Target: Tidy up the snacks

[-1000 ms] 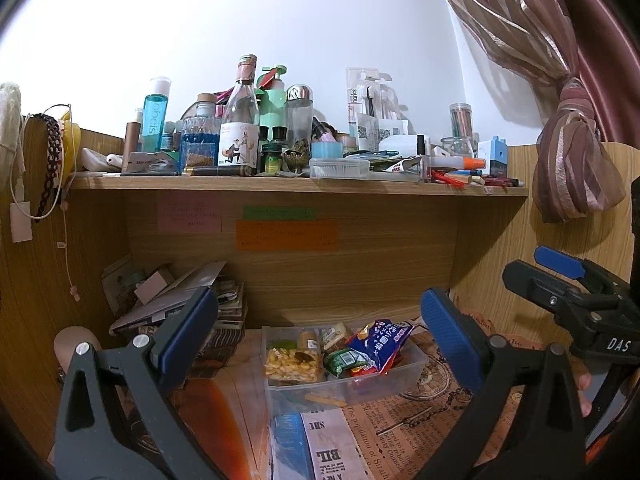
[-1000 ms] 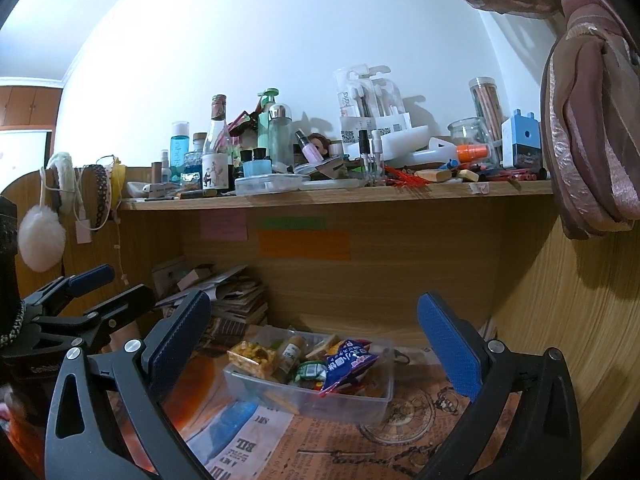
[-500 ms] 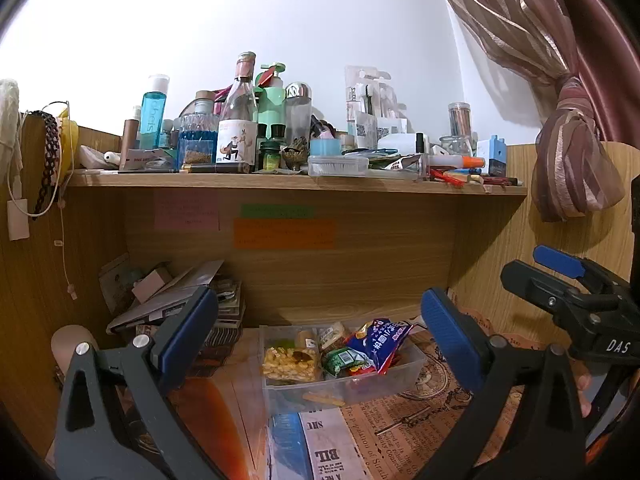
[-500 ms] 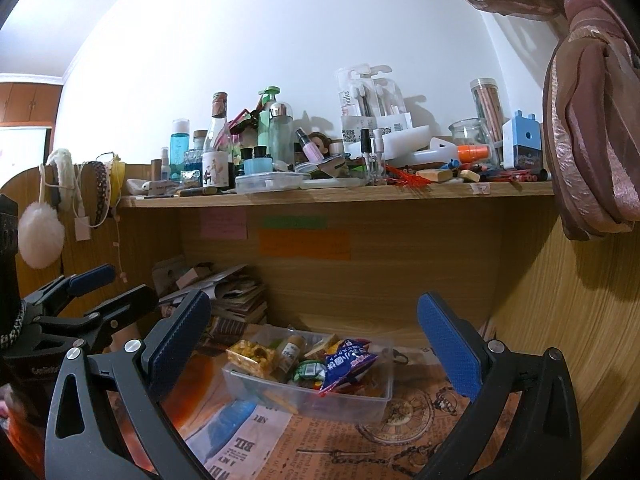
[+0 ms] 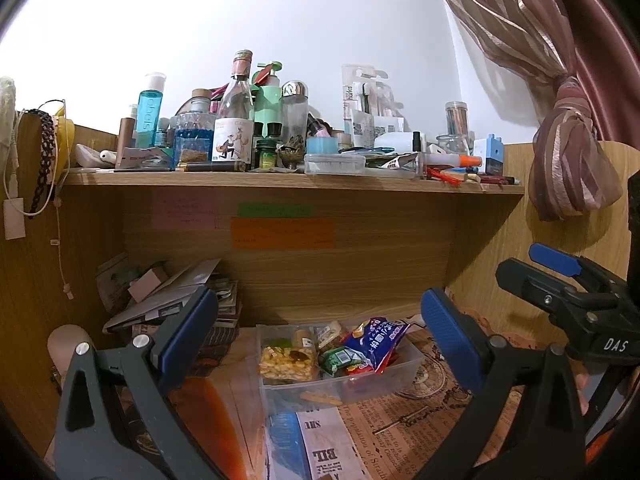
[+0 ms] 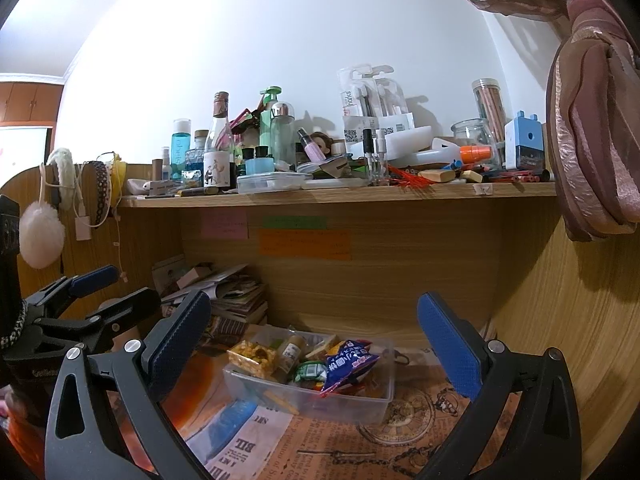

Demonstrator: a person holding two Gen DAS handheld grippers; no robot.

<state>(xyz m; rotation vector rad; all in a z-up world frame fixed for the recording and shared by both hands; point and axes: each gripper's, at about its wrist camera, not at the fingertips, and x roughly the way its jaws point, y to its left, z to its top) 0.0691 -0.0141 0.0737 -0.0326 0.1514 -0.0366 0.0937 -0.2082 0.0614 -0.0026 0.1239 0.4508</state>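
The snacks sit heaped in a clear plastic bin [image 5: 340, 376] on the paper-covered surface [image 6: 400, 440] under the shelf [image 5: 280, 180], a blue packet [image 6: 348, 364] on top. Left gripper [image 5: 320, 332] and right gripper [image 6: 314, 330] hover short of it, both spread wide and empty. I'd judge sorting hasn't begun; next, reach in for one packet.

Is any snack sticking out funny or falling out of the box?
Yes, one. The blue snack packet lies tilted on top of the pile, its end poking up above the rim of the clear plastic box. Nothing has spilled onto the desk paper. Both the left gripper and right gripper are open and empty.
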